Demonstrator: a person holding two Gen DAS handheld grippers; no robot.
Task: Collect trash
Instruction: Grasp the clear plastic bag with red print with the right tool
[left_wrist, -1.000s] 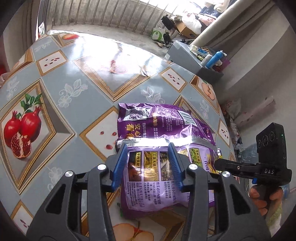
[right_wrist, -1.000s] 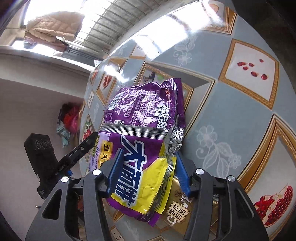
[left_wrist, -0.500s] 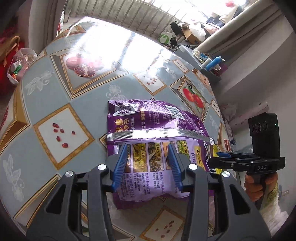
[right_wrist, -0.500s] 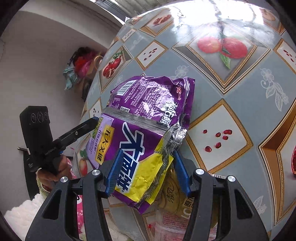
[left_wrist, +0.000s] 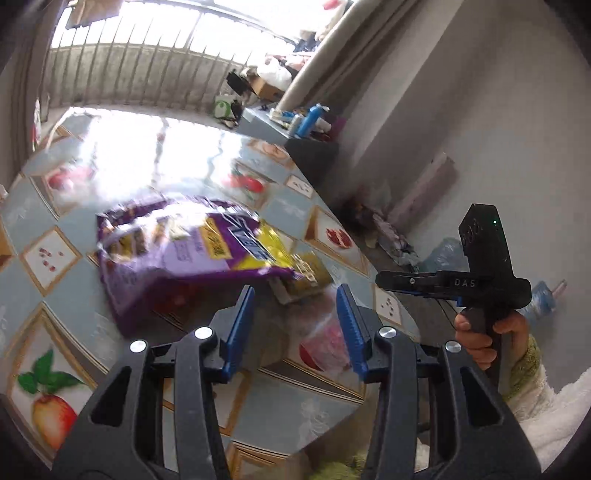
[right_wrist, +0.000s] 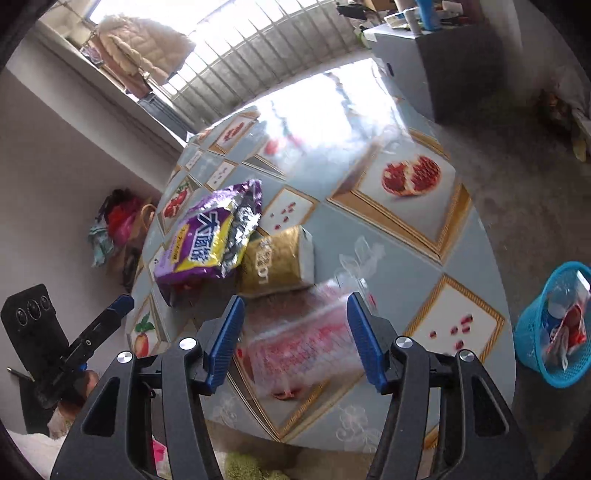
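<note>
A purple and yellow snack bag (left_wrist: 184, 247) lies on the fruit-patterned table (left_wrist: 55, 332); it also shows in the right wrist view (right_wrist: 207, 240). A gold packet (right_wrist: 273, 258) lies beside it, and a clear wrapper with red print (right_wrist: 303, 339) lies near the table's front edge. My left gripper (left_wrist: 295, 325) is open and empty, pulled back from the bags. My right gripper (right_wrist: 295, 339) is open and empty, its fingers either side of the clear wrapper. The right gripper also shows in the left wrist view (left_wrist: 384, 277).
A blue mesh basket (right_wrist: 554, 332) holding trash stands on the floor to the right of the table. A grey cabinet (right_wrist: 436, 55) with bottles stands at the far end. Bags (right_wrist: 118, 221) lie by the left wall.
Both grippers have let go of the purple bag and drawn back toward the table's near edge. The bag now lies on the table. Both jaws stand wider.
</note>
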